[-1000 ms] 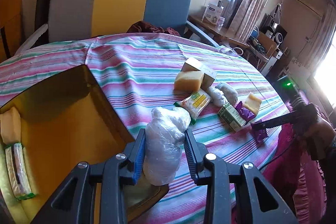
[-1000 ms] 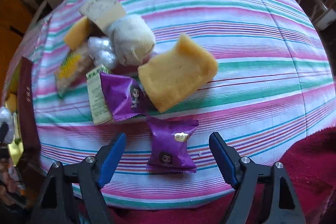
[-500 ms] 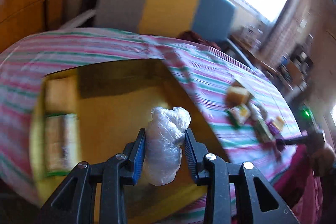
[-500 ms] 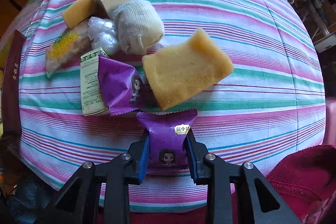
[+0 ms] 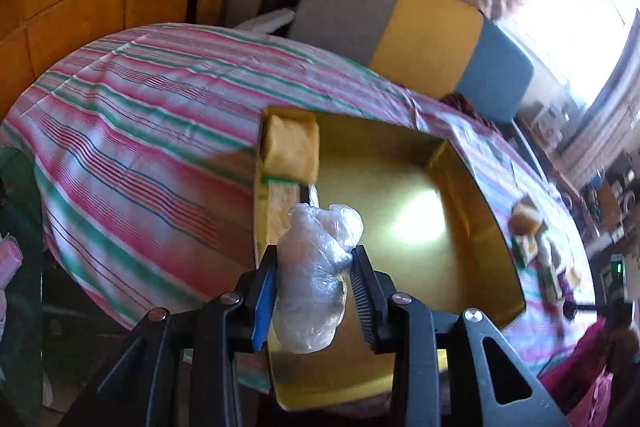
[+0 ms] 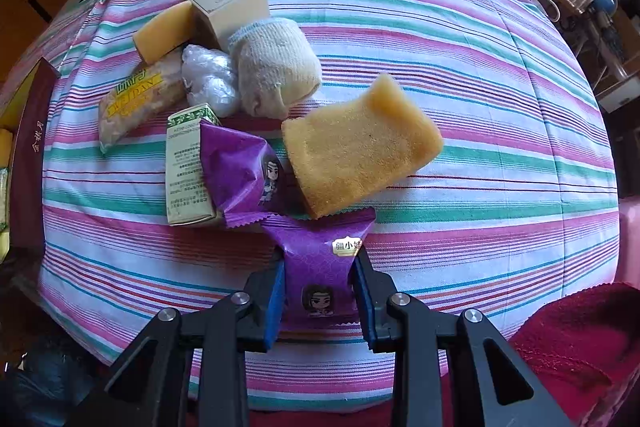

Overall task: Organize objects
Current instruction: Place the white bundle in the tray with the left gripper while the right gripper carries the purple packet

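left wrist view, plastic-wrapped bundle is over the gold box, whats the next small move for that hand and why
Probably lower the left tongs a little and release. They are shut on the plastic-wrapped bundle, which hangs over the gold box, beside the sponge and packet already lying along its left wall. Bare floor shows just right of those, so dropping it there looks safe.

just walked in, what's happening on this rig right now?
A person is sorting small items off a striped tablecloth into a gold-lined box, one handheld gripper per hand. The left gripper is shut on a clear plastic-wrapped bundle, held over the box, which already holds a yellow sponge. The right gripper is shut on a purple snack packet at the near edge of the pile; a second purple packet and other items remain.
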{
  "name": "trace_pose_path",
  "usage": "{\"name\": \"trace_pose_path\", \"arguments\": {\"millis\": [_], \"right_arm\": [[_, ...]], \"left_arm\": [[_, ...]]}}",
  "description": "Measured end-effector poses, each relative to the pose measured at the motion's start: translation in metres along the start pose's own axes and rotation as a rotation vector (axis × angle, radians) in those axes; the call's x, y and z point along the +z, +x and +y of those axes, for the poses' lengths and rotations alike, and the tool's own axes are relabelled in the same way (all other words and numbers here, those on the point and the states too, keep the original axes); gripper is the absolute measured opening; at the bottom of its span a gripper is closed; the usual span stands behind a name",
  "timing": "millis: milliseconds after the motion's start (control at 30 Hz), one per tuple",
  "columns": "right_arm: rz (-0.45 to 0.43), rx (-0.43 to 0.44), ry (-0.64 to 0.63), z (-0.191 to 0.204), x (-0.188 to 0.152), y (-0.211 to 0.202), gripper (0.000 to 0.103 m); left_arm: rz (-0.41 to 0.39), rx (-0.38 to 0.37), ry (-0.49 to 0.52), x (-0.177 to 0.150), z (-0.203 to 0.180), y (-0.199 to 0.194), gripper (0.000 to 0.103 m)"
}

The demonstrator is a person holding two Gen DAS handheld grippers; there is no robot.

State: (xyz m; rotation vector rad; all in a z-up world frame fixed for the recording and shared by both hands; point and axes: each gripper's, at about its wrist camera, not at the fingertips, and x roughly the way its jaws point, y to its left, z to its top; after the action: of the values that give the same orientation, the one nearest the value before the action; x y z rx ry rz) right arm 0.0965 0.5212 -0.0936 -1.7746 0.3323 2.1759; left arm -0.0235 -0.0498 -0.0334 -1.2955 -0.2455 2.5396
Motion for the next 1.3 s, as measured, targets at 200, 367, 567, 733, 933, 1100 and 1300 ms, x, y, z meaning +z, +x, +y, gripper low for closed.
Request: {"name": "trace_pose_path", "arguments": {"millis": [200,367,567,733,933,1100,1300], "right_arm": [[-0.017,-0.004,-0.005,-0.021,0.000,0.002,0.031],[-0.022,-0.008,-0.005,-0.016,-0.004,-0.003,0.031],[-0.018,-0.008,-0.015,-0.002,-0.005,-0.002,0.031],[0.005,-0.010,-0.041,0.004,-0.006,0.000,0.031],[0.004,-0.014,-0.046,0.007,-0.007,-0.002,0.031],[-0.024,-0.018,-0.032,0.008,-0.013,-0.006,0.031],[-0.082,-0.042,-0.016,0.010,-0.018,-0.017,0.031]], "left_arm": [[0.071,0.037,0.064,-0.020,-0.012,0.020,0.036],[0.107,0.059,0.082,-0.027,-0.014,0.032,0.037],[0.113,0.075,0.103,-0.031,-0.018,0.033,0.038],[0.111,0.094,0.139,-0.032,-0.023,0.030,0.042],[0.097,0.097,0.125,-0.030,-0.022,0.026,0.042],[0.051,0.118,0.087,-0.026,-0.019,0.020,0.042],[0.006,0.133,0.092,-0.022,-0.026,0.015,0.042]]}}
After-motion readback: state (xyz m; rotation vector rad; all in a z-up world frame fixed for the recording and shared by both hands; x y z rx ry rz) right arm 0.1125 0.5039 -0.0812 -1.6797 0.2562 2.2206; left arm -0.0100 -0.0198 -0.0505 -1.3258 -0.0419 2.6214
